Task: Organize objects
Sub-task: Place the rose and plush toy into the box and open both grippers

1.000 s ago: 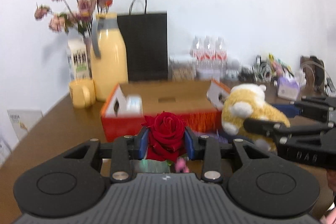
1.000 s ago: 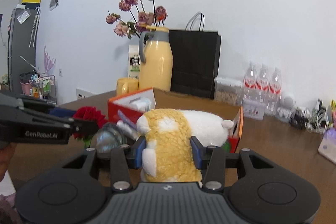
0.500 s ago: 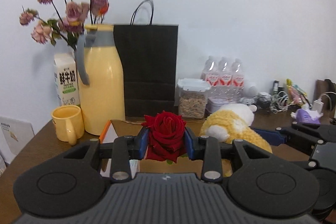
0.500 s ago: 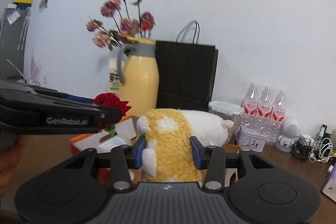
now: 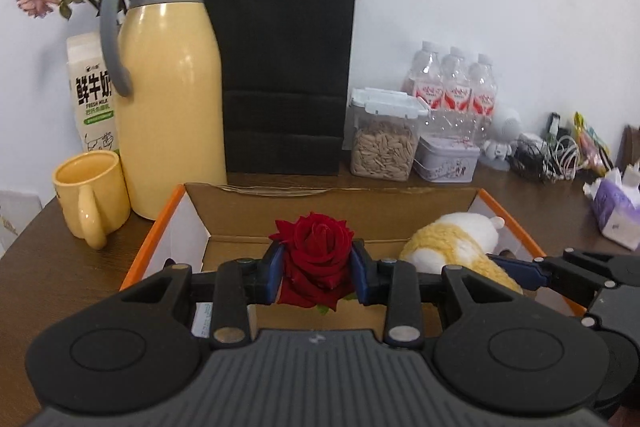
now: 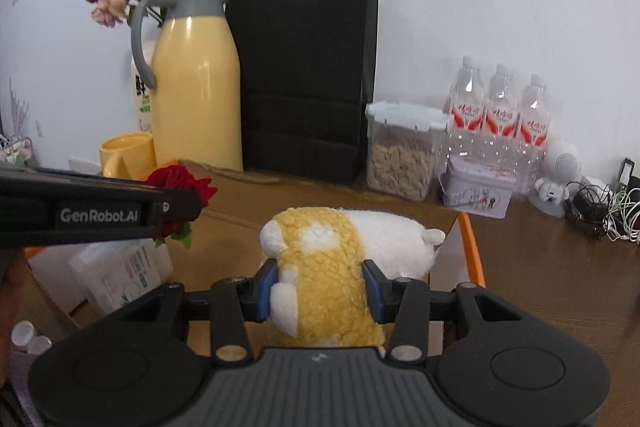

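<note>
Red rose [image 5: 314, 259] and yellow-white plush toy [image 6: 332, 275] – both held above the open cardboard box [image 5: 332, 197]

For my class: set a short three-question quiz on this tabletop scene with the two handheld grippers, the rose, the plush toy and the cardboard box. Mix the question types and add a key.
1. True or false: the left gripper is shut on the red rose.
2. Which item does the right gripper hold? A) yellow mug B) yellow and white plush toy C) milk carton
3. Fill in: both held items hang over the open cardboard ____, in front of the black paper bag.

Key
1. True; the pads press the bloom from both sides.
2. B
3. box
</note>
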Demonstrator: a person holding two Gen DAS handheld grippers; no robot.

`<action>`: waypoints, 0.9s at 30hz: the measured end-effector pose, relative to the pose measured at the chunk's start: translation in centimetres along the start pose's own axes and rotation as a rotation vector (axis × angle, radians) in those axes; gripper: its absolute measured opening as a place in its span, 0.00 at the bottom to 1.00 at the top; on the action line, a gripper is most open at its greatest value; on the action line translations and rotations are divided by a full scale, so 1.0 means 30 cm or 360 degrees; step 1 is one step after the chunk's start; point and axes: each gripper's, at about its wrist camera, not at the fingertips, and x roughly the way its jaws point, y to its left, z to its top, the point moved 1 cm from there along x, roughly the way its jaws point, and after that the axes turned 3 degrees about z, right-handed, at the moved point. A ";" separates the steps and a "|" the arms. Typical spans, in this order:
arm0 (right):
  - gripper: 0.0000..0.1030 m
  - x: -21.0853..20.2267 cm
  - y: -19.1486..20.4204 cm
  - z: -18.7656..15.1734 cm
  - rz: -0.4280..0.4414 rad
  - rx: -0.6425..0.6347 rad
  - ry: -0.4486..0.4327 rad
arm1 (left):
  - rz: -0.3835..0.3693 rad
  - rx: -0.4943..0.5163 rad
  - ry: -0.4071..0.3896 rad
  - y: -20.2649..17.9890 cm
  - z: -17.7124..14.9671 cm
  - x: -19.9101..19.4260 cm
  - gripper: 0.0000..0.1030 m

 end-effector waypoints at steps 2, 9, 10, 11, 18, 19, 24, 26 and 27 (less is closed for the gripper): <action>0.44 0.003 0.005 -0.008 -0.0010 -0.0008 0.0016 | 0.0010 0.0022 0.0003 -0.008 -0.003 -0.006 0.45; 1.00 -0.021 0.008 -0.003 -0.0051 -0.0002 0.0020 | 0.0066 0.0059 -0.0090 -0.024 0.003 -0.045 1.00; 1.00 -0.024 0.007 -0.001 -0.0051 0.0002 0.0021 | 0.0069 0.0055 -0.0090 -0.024 0.004 -0.046 1.00; 1.00 -0.027 0.005 0.002 -0.0049 0.0007 0.0019 | 0.0076 0.0056 -0.0089 -0.024 0.005 -0.045 1.00; 1.00 -0.045 -0.002 0.016 -0.0055 0.0017 -0.0004 | 0.0088 0.0025 -0.0110 -0.011 0.018 -0.065 1.00; 1.00 -0.051 -0.004 0.020 -0.0056 0.0019 -0.0011 | 0.0089 0.0017 -0.0119 -0.010 0.021 -0.072 1.00; 1.00 -0.115 0.001 0.032 -0.0073 -0.0001 -0.0066 | 0.0094 -0.0007 -0.0188 -0.004 0.041 -0.140 1.00; 1.00 -0.148 0.000 0.033 -0.0086 -0.0002 -0.0092 | 0.0097 -0.0002 -0.0216 -0.008 0.043 -0.177 1.00; 1.00 -0.166 -0.001 0.033 -0.0091 0.0000 -0.0106 | 0.0101 0.0004 -0.0228 -0.010 0.042 -0.194 1.00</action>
